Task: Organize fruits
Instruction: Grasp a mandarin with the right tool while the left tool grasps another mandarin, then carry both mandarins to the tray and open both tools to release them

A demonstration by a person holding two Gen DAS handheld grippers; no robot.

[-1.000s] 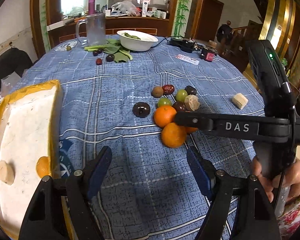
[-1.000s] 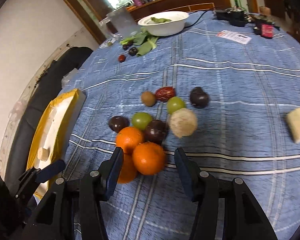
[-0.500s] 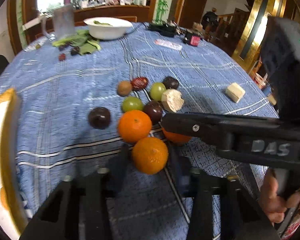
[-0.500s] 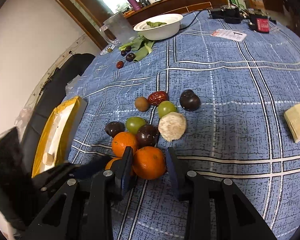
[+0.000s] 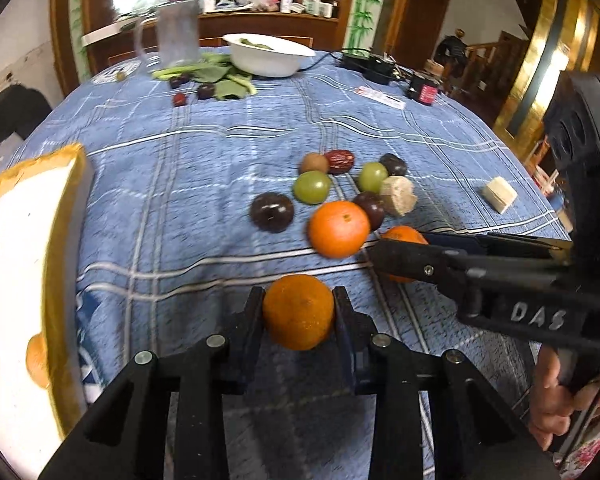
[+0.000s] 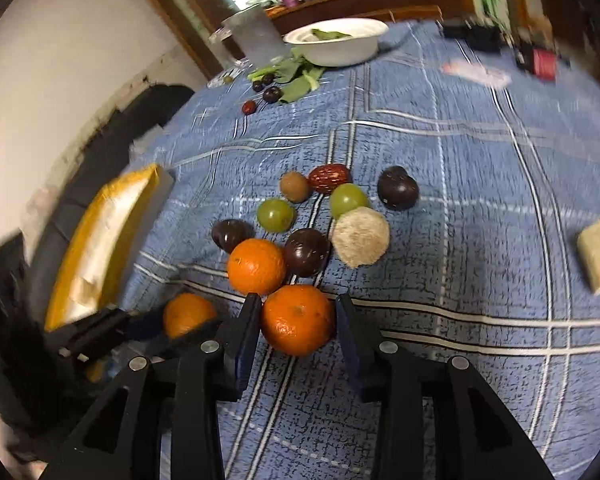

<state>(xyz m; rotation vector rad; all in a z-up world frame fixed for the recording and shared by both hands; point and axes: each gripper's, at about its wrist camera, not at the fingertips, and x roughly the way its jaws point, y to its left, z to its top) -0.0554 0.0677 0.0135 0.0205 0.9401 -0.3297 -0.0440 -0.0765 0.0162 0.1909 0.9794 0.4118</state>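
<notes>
My left gripper (image 5: 298,312) is shut on an orange (image 5: 299,311), held just above the blue checked tablecloth (image 5: 204,184). My right gripper (image 6: 297,320) is shut on a second orange (image 6: 298,319); it reaches in from the right in the left wrist view (image 5: 400,256). A third orange (image 5: 339,229) lies on the cloth among dark plums (image 5: 271,212), green grapes (image 5: 312,187), a red date (image 5: 340,157) and a beige round piece (image 5: 398,201). A yellow-rimmed white tray (image 5: 66,216) at the left holds an orange and a beige piece.
At the far end stand a white bowl (image 5: 270,54), a glass jug (image 5: 176,34), green leaves with small dark fruits (image 5: 206,90) and black electronics (image 5: 374,66). A beige block (image 5: 499,195) lies at the right. A dark chair (image 6: 112,152) stands beside the table.
Both grippers have closed, each on an orange. The left gripper has drawn its orange back from the cluster towards the near edge. The right gripper holds its orange beside the pile.
</notes>
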